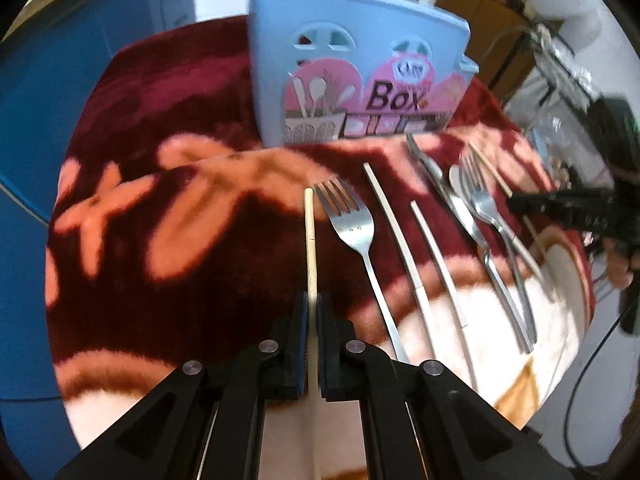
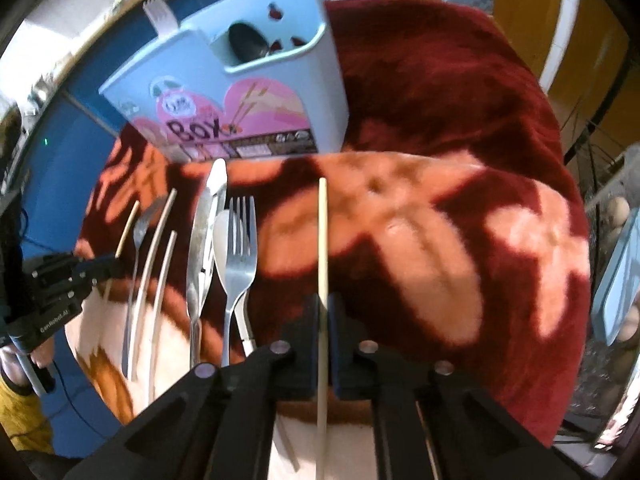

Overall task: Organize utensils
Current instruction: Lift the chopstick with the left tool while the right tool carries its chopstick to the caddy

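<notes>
Tongs on both hands, left (image 1: 312,300) and right (image 2: 323,300), reach forward level over the blanket (image 1: 200,240), each pinching a chopstick (image 1: 310,236).

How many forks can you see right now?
3. One metal fork lies near the left end of the row on the blanket, another beside the knife and spoon farther right, and a white fork stands in the blue box. More may be hidden inside.

Right claw (image 2: 327,312) clamps chopstick (image 2: 323,240) — upright.
</notes>
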`<move>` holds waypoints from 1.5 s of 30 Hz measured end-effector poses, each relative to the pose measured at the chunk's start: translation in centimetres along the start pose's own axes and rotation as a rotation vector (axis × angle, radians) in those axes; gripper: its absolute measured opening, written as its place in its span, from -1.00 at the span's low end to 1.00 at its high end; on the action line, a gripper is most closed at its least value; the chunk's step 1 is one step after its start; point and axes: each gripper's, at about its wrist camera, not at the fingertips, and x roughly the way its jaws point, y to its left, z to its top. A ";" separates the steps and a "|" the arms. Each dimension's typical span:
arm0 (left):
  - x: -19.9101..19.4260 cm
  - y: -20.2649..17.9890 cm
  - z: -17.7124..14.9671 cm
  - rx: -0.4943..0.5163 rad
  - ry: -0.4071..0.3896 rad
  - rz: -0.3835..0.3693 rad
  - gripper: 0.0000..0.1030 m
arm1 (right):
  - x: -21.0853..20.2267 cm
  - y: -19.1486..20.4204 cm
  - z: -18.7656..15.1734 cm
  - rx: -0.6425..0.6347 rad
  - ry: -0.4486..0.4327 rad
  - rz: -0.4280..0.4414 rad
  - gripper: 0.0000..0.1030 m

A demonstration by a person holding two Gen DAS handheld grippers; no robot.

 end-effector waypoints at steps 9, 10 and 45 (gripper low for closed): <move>-2.5 1.8 0.0 -0.030 -0.186 -0.071 -0.93 | -3.0 -0.3 -3.0 0.068 -0.238 0.039 -0.88; -2.9 1.8 0.1 -0.025 -0.210 -0.077 -0.93 | -3.6 -0.1 -3.3 0.070 -0.277 0.042 -0.88; -13.3 -0.9 9.9 -0.107 -0.875 0.007 -0.93 | -13.2 4.3 2.7 -0.100 -0.871 0.020 -0.88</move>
